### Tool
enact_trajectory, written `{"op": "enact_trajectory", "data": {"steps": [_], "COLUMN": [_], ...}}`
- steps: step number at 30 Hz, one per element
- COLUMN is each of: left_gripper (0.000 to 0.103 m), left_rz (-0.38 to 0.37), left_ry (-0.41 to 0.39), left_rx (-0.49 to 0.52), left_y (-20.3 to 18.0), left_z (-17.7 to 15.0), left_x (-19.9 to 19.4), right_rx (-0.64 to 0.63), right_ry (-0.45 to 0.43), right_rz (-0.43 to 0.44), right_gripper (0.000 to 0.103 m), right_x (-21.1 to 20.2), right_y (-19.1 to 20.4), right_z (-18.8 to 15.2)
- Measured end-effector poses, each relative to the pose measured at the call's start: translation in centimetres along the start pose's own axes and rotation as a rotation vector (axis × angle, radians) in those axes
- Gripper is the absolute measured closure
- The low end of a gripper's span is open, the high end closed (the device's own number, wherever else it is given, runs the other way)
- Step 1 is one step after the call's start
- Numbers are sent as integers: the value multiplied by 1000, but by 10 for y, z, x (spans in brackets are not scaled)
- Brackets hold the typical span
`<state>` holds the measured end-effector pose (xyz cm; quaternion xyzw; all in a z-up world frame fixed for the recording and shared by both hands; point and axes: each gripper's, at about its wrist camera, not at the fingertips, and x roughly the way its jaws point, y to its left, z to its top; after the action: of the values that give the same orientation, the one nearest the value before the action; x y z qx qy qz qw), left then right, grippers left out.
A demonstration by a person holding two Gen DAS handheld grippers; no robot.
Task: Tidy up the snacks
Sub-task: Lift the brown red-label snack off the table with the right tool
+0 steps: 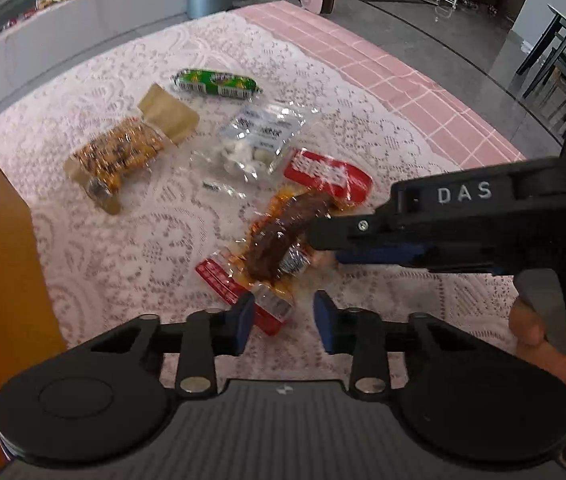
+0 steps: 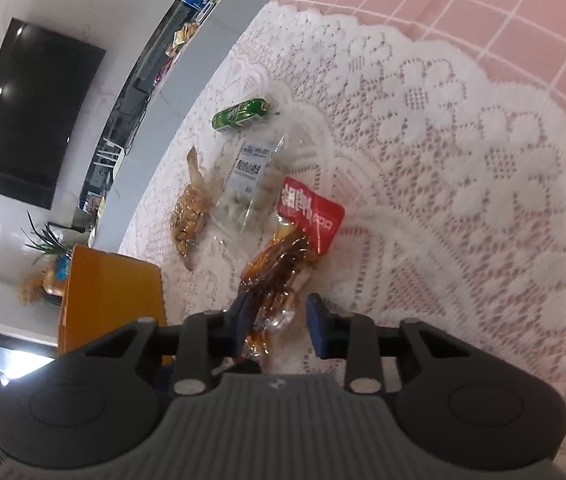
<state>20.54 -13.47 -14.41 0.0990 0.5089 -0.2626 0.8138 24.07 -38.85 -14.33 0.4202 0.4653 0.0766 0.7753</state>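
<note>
Working on the red-and-clear meat snack packet (image 1: 283,236), we have both tools at it where it lies on the lace tablecloth (image 1: 131,248), near the orange box (image 2: 111,292). Our left gripper (image 1: 283,320) straddles its near corner, jaws narrowed but not visibly pressing. Our right gripper (image 2: 279,320), angled steeply down from the side, brackets the middle likewise. Next we judge a firm pinch, then lifting toward the box.

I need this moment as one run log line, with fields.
step: grasp red meat snack pack | left gripper: open, at its near end | right gripper: open, astride its middle | other snacks: on lace cloth
</note>
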Motion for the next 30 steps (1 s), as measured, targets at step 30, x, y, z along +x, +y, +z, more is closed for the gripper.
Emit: {"op": "enact_trajectory", "data": {"steps": [30], "left_gripper": [94], "left_rz": [-111], "left_ry": [-35], "left_rx": [-175], "left_y": [1], "left_z": [17], "left_x": [25], "right_rx": [-331], "right_ry": [-230], "right_rz": [-134], "right_gripper": [96], "right_x": [-27], "right_y": [42], "right_z": [18]}}
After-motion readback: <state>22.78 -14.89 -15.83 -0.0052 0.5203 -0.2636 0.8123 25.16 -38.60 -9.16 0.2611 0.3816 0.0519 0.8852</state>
